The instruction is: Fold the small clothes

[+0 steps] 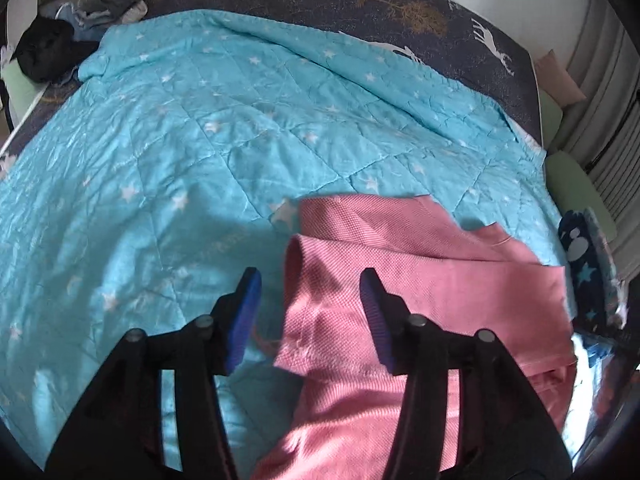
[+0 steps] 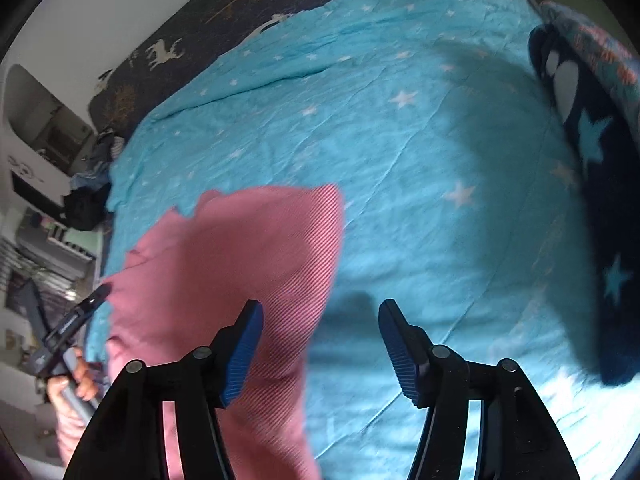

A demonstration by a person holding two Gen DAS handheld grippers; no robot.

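both grippers have jaws apart, gripping nothing. left gripper (image 1: 308, 296) hangs over the folded left edge of the pink shirt (image 1: 420, 280); whether its pad touches the cloth i can't tell. right gripper (image 2: 320, 328) straddles the shirt's right edge. shirt lies near the front edge of the blue star quilt (image 1: 180, 160). only right wrist view shows a hand (image 2: 76, 384) holding the left tool; only left shows the clothes pile (image 1: 100, 12) at the far corner.
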